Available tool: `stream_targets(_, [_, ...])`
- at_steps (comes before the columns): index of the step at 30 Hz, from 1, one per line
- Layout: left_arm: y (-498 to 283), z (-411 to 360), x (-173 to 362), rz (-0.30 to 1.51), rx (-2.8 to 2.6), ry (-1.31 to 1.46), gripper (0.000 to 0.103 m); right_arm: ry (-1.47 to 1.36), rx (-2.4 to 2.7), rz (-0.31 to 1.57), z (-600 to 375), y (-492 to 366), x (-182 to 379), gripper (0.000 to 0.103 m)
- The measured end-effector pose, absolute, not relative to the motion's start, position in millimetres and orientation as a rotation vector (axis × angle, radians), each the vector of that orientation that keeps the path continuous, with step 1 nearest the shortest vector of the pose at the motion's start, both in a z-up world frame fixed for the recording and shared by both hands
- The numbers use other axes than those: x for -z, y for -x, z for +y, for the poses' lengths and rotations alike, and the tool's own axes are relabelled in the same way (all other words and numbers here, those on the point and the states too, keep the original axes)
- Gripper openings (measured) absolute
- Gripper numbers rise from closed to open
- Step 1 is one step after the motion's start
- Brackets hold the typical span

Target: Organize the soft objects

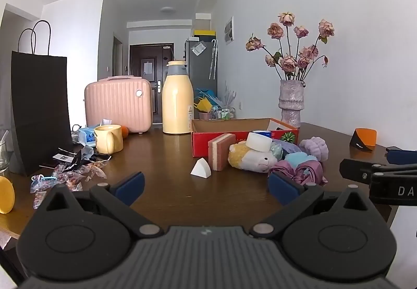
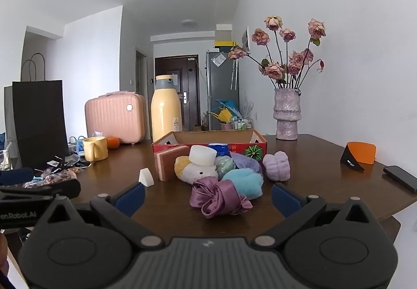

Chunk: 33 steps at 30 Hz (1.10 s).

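Note:
A heap of soft things lies on the brown table in front of a red cardboard box (image 1: 242, 139) (image 2: 208, 141). It holds a pink sponge (image 1: 220, 152) (image 2: 170, 162), a white wedge (image 1: 200, 168) (image 2: 146, 177), a plush sheep (image 1: 251, 160) (image 2: 194, 170) with a white foam block (image 1: 258, 141) (image 2: 202, 156) on it, a purple satin scrunchie (image 1: 299, 170) (image 2: 217, 195), a blue fluffy piece (image 2: 245, 182) and a lilac knot cushion (image 1: 314, 148) (image 2: 277, 165). My left gripper (image 1: 206, 187) stands open short of the heap. My right gripper (image 2: 208, 197) is open too, the scrunchie just ahead between its fingers, untouched.
A yellow mug (image 1: 108, 139), a pink case (image 1: 118, 104), a yellow flask (image 1: 177, 98) and a black paper bag (image 1: 39, 111) stand left. Wrappers (image 1: 73, 174) litter the left edge. A vase of dried roses (image 1: 292, 104), an orange stand (image 2: 358, 154) and a phone (image 2: 401, 178) are right.

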<state>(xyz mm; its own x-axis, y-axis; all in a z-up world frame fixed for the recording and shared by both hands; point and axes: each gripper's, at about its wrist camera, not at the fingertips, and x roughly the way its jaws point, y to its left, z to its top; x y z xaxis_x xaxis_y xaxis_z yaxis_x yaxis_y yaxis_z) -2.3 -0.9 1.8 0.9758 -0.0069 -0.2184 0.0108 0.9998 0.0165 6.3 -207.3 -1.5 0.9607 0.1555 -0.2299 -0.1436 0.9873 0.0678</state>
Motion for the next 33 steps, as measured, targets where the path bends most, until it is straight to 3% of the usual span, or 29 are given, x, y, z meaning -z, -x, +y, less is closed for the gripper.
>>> stream_targets(33, [2.4, -4.1, -1.4, 0.216, -0.008, -0.034, 0.103, -0.064, -0.156, 0.230, -209.6, -5.8, 4.9, 0.103])
